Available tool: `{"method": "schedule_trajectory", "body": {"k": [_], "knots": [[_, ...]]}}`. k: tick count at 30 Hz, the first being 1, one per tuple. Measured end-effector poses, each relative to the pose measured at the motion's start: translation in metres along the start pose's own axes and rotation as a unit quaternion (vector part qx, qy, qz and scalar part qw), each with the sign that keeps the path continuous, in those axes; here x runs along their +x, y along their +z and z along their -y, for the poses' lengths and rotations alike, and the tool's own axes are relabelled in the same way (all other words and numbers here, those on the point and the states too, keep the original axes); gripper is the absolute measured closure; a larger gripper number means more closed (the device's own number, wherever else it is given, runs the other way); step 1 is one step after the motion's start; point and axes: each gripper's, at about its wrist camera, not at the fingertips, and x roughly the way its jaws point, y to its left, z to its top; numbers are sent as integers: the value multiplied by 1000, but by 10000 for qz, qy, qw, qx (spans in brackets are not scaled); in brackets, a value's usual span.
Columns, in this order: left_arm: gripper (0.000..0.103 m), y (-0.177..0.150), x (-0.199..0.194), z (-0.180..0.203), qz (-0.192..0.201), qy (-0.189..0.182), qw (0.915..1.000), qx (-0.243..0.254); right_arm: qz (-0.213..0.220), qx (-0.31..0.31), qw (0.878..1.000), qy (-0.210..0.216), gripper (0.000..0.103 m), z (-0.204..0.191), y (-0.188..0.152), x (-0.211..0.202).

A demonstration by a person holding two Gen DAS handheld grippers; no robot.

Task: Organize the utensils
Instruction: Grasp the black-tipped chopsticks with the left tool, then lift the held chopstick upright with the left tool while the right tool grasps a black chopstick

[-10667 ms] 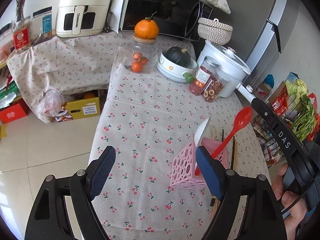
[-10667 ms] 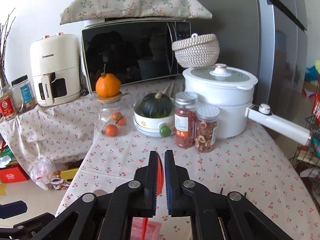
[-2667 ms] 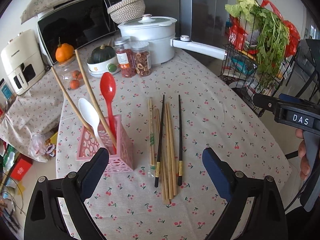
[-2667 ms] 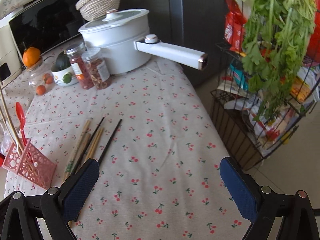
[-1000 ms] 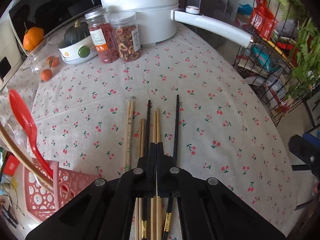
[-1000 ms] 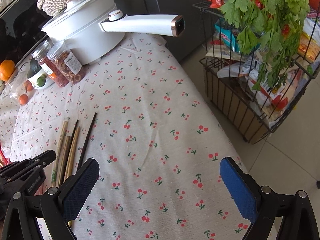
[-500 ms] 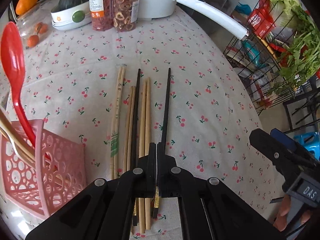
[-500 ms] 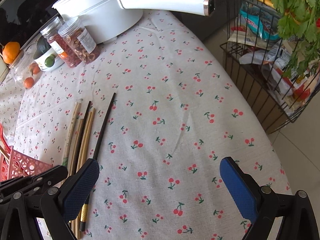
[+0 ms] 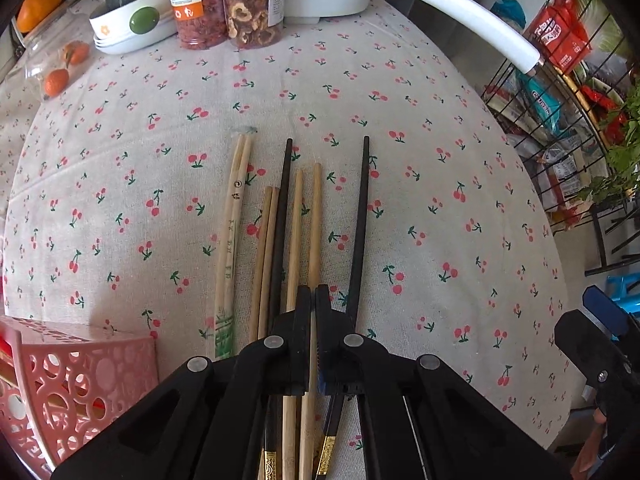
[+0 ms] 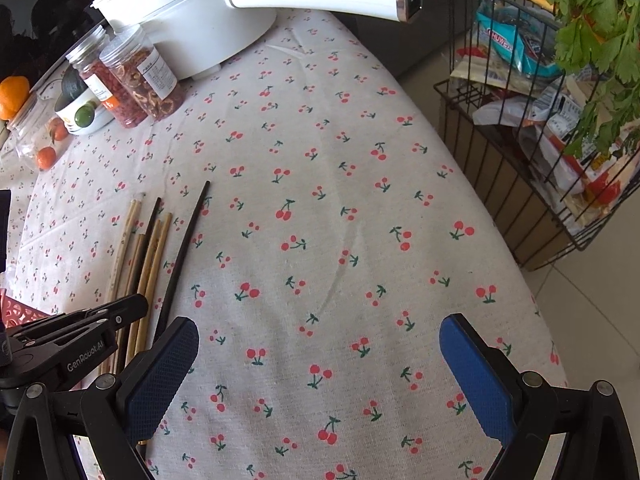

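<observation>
Several wooden and black chopsticks (image 9: 276, 216) lie side by side on the cherry-print tablecloth (image 9: 420, 184). My left gripper (image 9: 313, 294) is shut low over them, its jaws closed on one light wooden chopstick (image 9: 316, 216). A black chopstick (image 9: 359, 220) lies just to its right. The pink perforated holder (image 9: 72, 376) stands at the lower left. In the right wrist view the chopsticks (image 10: 150, 252) lie at the left with the left gripper (image 10: 132, 304) on them. My right gripper (image 10: 318, 368) is open and empty over bare cloth.
Two spice jars (image 9: 224, 0), a bowl with a dark squash (image 9: 132, 12) and a white pot with a long handle (image 9: 452, 12) stand at the far edge. A wire rack with packets and greens (image 10: 552, 92) stands beside the table's right edge.
My left gripper, shut a second ago, has dropped lower and closer over the chopsticks and now pinches one wooden chopstick. The right gripper stays open and has shifted slightly.
</observation>
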Motion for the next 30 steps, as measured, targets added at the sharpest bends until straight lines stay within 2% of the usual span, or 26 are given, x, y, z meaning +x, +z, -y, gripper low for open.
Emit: {"method": "schedule_trajectory", "body": {"k": [6, 10, 12, 14, 19, 23, 26, 30], "knots": [[93, 6, 8, 6, -44, 84, 10000, -13, 0, -9, 10000, -4, 3, 0, 1, 0], [93, 9, 11, 12, 82, 287, 9994, 177, -28, 16, 10000, -21, 3, 1, 1, 1], [97, 8, 11, 18, 115, 452, 9984, 305, -36, 41, 10000, -27, 3, 2, 1, 2], [97, 5, 6, 21, 233, 347, 9987, 286, -37, 73, 10000, -16, 3, 2, 0, 2], [97, -17, -41, 18, 797, 157, 9954, 502, -52, 51, 9998, 201, 4, -6, -3, 1], [97, -46, -93, 8, 1325, -31, 9887, 706, -90, -27, 9994, 343, 5, -23, -5, 3], [97, -72, -126, -4, 1646, -90, 9825, 869, -195, -73, 9987, 460, 10, -38, -7, 12], [97, -100, -153, -31, 1901, -378, 9781, 763, -339, -226, 9982, 438, 23, -60, -6, 31]]}}
